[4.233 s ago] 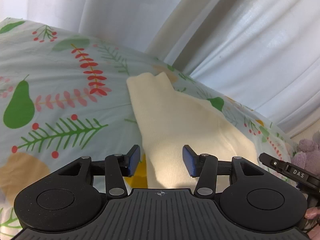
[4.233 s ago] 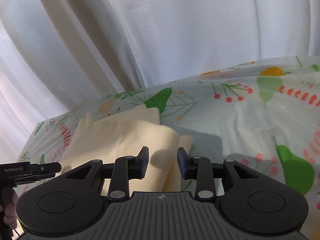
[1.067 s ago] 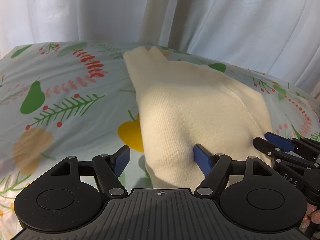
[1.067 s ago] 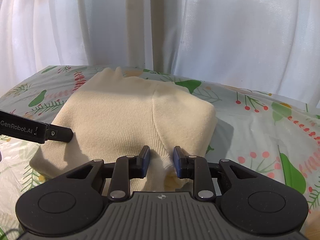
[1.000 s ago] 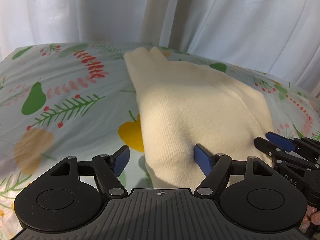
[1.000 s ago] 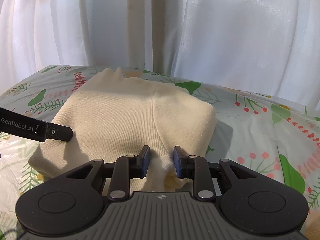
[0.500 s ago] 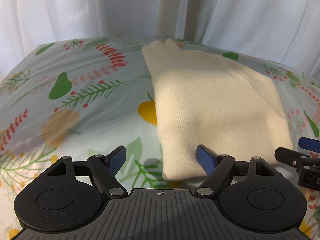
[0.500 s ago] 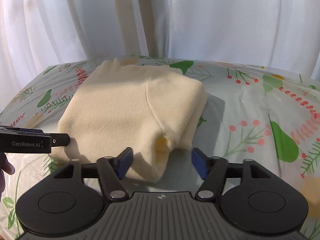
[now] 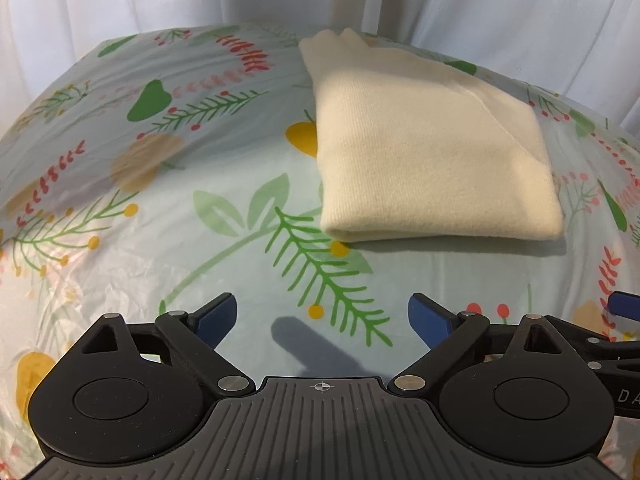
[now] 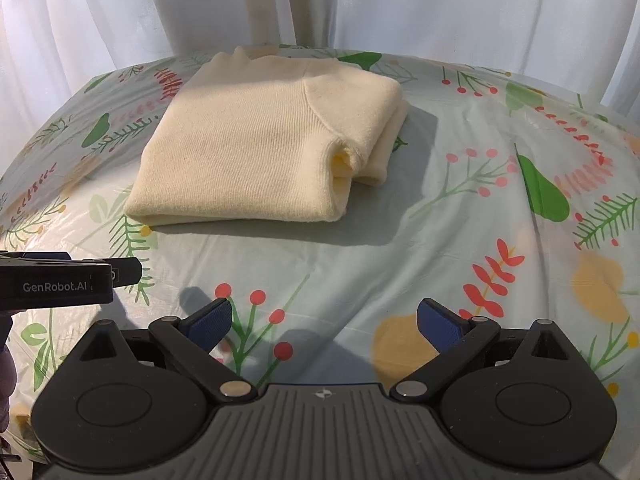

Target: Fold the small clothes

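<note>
A cream knitted garment (image 9: 428, 152) lies folded into a thick rectangle on the floral tablecloth (image 9: 168, 208); in the right wrist view the garment (image 10: 260, 148) shows a sleeve opening at its near right corner. My left gripper (image 9: 322, 316) hovers over the bare cloth in front of the garment, its jaws still opening with nothing between them. My right gripper (image 10: 324, 322) also hangs short of the garment, jaws opening wide and empty. The left gripper's body shows at the left edge of the right wrist view.
White curtains (image 10: 400, 0) hang close behind the table's far edge. The tablecloth (image 10: 500, 184) stretches bare to the right of the garment. A hand shows at the lower left edge of the right wrist view.
Both grippers let go of the garment and drew back toward the near edge. The right jaws went from nearly shut on the fold to wide apart; the left jaws widened too.
</note>
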The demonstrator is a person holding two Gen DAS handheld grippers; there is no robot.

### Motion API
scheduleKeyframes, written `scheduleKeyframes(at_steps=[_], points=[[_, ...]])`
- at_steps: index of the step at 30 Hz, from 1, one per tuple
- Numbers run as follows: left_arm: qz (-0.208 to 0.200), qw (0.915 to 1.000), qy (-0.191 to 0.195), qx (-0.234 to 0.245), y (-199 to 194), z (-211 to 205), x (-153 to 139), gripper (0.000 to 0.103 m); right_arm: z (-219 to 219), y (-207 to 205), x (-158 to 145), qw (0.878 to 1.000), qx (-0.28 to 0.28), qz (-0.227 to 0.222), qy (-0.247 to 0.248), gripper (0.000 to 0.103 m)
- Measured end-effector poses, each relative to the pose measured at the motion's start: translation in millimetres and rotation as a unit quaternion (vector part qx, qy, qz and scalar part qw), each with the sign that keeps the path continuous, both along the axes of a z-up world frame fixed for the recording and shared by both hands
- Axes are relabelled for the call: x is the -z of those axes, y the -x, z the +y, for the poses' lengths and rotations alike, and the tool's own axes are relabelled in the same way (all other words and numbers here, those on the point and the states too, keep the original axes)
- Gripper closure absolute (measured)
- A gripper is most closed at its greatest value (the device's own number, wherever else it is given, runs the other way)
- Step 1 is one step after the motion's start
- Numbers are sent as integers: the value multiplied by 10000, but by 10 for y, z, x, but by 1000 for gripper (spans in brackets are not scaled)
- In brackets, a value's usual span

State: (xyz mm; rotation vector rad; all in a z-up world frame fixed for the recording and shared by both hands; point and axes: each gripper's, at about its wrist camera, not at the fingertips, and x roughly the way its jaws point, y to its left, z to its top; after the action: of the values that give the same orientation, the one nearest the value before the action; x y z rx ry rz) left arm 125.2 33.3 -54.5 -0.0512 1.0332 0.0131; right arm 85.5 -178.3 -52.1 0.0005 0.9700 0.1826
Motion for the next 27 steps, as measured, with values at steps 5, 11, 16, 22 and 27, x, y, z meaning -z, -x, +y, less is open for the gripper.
scheduleKeyframes(at_steps=[5,11,16,22,27], points=[[-69,9999,47,110,-6,-32,-103,7,94,-55,-53,9996,-35,126,249,4],[-76,9996,-166,220,-21,-73,-155,7,115,-84,-106,9994,232,169,199,4],[5,9993,-172,319,-23,-82,-133,7,133,-89,-101,9989,321,225,274,4],[0,9992,-183,364,-18,-115,-130,7,126,-79,-77,9984,394,293,282,4],[1,9992,-148,383,-13,-112,-136,7,114,-73,-87,9981,458,304,287,4]])
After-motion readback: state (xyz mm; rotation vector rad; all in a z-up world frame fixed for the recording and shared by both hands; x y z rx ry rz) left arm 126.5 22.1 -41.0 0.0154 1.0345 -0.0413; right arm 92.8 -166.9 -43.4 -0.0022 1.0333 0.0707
